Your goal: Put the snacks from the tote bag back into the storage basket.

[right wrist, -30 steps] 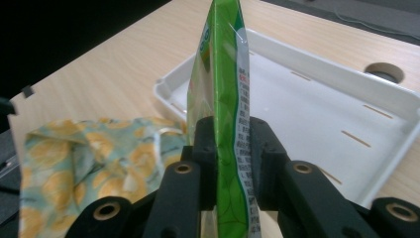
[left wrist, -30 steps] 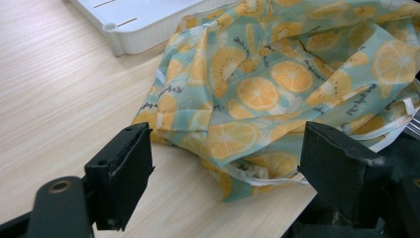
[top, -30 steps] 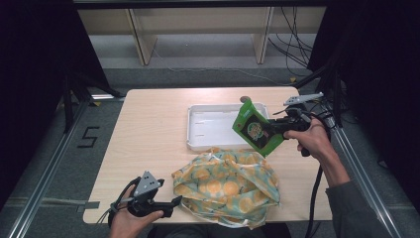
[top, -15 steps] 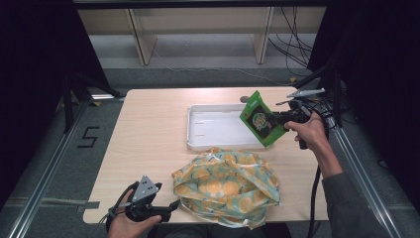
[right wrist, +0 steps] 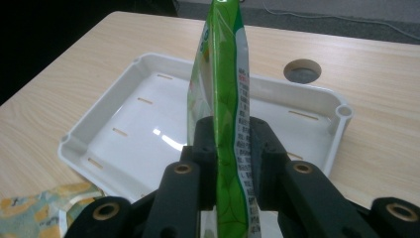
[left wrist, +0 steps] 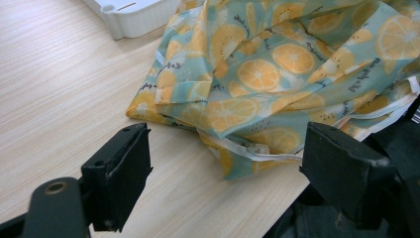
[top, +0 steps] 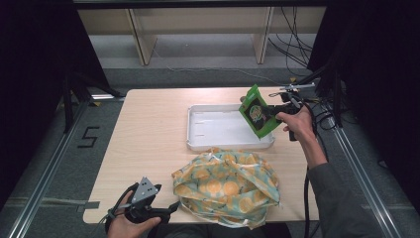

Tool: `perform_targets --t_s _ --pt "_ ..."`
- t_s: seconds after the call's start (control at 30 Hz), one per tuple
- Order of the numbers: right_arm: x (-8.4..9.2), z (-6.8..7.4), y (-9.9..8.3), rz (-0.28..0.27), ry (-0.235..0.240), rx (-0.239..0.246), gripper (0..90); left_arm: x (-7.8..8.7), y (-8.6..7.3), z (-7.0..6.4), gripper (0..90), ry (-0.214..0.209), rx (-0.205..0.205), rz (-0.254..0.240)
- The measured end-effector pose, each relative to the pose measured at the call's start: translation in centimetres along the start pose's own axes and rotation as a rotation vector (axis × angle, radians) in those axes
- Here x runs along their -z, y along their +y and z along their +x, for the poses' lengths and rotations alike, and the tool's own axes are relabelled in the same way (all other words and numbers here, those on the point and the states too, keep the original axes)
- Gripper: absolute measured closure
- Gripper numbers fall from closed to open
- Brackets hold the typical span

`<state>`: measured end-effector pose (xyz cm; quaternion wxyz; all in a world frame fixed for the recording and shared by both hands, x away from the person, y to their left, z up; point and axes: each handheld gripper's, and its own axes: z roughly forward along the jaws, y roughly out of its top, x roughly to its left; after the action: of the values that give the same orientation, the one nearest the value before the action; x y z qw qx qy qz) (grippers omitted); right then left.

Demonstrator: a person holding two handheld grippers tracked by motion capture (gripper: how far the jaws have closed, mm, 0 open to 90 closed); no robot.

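At the 3 o'clock edge of the worktop (top: 148,124), the right tongs (top: 270,110) are clamped on a green pouch (top: 257,113). The right gripper view shows both black jaws pressed flat against the 2 faces of the pouch (right wrist: 225,99), which stands edge-on and upright between them. In the high view the pouch hangs tilted over the 3 o'clock end of a white tray (top: 198,141), clear of the tray floor. The tray (right wrist: 317,106) sits beside a round hole (right wrist: 302,71) in the worktop.

Toward 6 o'clock from the tray lies a crumpled orange-print cloth bag (top: 228,186), its upper edge just beside the tray rim.

At the 7 o'clock corner, the left tongs (top: 171,209) rest low at the worktop edge. The left gripper view shows both jaws standing wide apart with nothing between them; the bag (left wrist: 277,74) lies just ahead of the pads.
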<state>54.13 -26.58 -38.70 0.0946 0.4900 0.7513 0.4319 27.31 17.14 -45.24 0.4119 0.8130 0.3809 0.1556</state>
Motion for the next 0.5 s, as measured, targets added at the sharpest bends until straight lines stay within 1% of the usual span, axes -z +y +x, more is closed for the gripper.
perform_targets --t_s 0.03,0.07,0.13,0.17,0.2,0.23,0.27,0.3,0.33,0.37,0.4,0.43,0.47,0.5 --pt "-0.1 0.0 0.2 0.015 -0.010 -0.016 76.7 0.0 0.0 0.0 18.5 0.000 -0.004 0.003" --pt "-0.4 -0.3 0.3 -0.001 -0.019 0.010 76.7 0.0 0.0 0.0 18.5 0.000 -0.003 0.008" --pt "-0.8 -0.3 0.6 -0.003 -0.025 -0.021 76.7 0.0 0.0 0.0 18.4 -0.001 -0.004 0.008" --pt "-1.0 -0.3 0.7 0.002 -0.026 -0.043 76.7 -0.1 -0.1 -0.2 18.4 -0.006 0.024 0.005" --pt "-1.1 -0.3 0.9 0.008 -0.034 -0.039 76.7 0.0 -0.1 -0.2 18.0 -0.007 0.017 0.011" --pt "-1.3 -0.5 1.1 0.010 -0.050 -0.030 76.7 0.0 -0.1 -0.2 17.2 -0.008 0.019 0.013" --pt "-1.5 -0.8 1.3 -0.004 -0.052 -0.015 76.7 0.0 -0.1 -0.2 16.9 -0.007 0.016 0.015" --pt "-1.7 -0.9 1.5 -0.005 -0.059 -0.019 76.7 0.0 -0.1 -0.2 16.9 -0.007 0.012 0.013" --pt "-1.8 -0.7 1.6 -0.004 -0.061 -0.049 76.7 0.0 -0.1 -0.3 16.9 -0.009 0.018 0.011" --pt "-1.9 -0.7 1.8 0.004 -0.078 -0.036 76.7 0.1 -0.1 -0.2 16.9 -0.008 0.011 0.016" --pt "-2.0 -0.6 1.9 0.007 -0.071 -0.071 76.7 0.1 -0.1 -0.2 16.9 -0.002 0.009 0.014" --pt "-2.1 -0.7 2.1 0.017 -0.092 -0.065 76.7 0.1 -0.1 -0.2 16.9 -0.006 0.013 0.013" --pt "-2.3 -1.1 2.1 0.001 -0.083 -0.037 76.7 0.1 -0.1 -0.1 16.9 -0.008 0.017 0.012" --pt "-2.5 -0.9 2.2 0.002 -0.083 -0.072 76.7 0.1 -0.1 -0.2 16.8 -0.006 0.021 0.012"
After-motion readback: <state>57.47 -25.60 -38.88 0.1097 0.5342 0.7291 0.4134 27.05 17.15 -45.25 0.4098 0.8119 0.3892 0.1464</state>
